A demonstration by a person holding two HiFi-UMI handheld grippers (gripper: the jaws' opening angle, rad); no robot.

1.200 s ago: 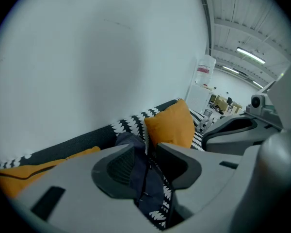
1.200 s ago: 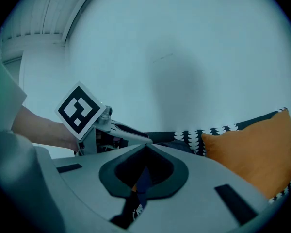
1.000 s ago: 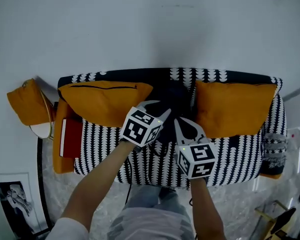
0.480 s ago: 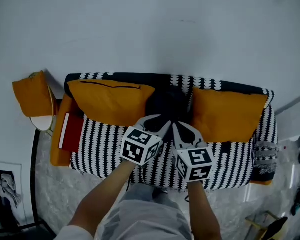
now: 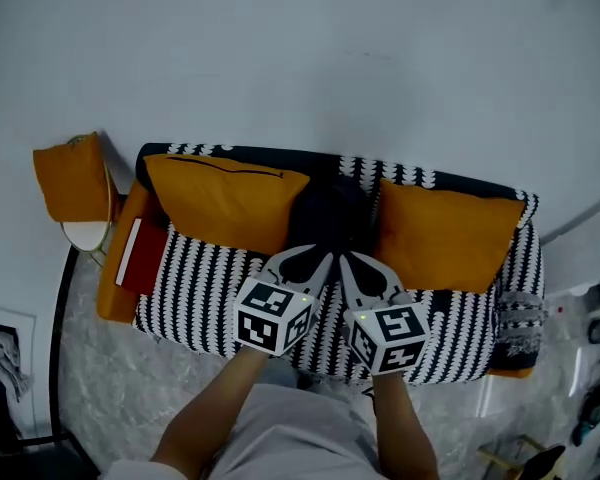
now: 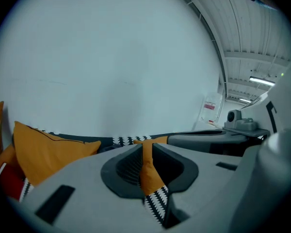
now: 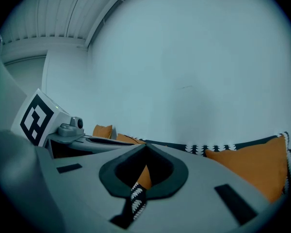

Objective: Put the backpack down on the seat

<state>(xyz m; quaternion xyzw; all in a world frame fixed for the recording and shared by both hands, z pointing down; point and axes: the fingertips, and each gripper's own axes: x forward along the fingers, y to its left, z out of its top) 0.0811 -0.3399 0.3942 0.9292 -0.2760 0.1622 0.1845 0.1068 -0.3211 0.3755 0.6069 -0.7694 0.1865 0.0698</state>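
The black backpack [image 5: 330, 213] rests on the black-and-white patterned sofa [image 5: 205, 283], upright against the backrest between two orange cushions. Both grippers hover side by side over the seat's front half, short of the backpack and not touching it. My left gripper [image 5: 323, 255] has just been closing; in the left gripper view its jaws [image 6: 144, 147] keep a narrow gap with nothing between them, only cushion and sofa fabric showing through. In the right gripper view the right gripper [image 7: 145, 147] has its tips meeting, with nothing held, and it [image 5: 343, 259] points at the backpack's lower edge.
The left orange cushion [image 5: 225, 200] and the right one [image 5: 445, 238] flank the backpack. A red book [image 5: 145, 258] lies at the sofa's left end. Another orange cushion [image 5: 72, 180] sits on a small round stand left of the sofa. A plain wall stands behind.
Both grippers have drawn back from the backpack toward the sofa's front edge and risen. The left gripper's jaws have narrowed. The backpack stays on the seat.
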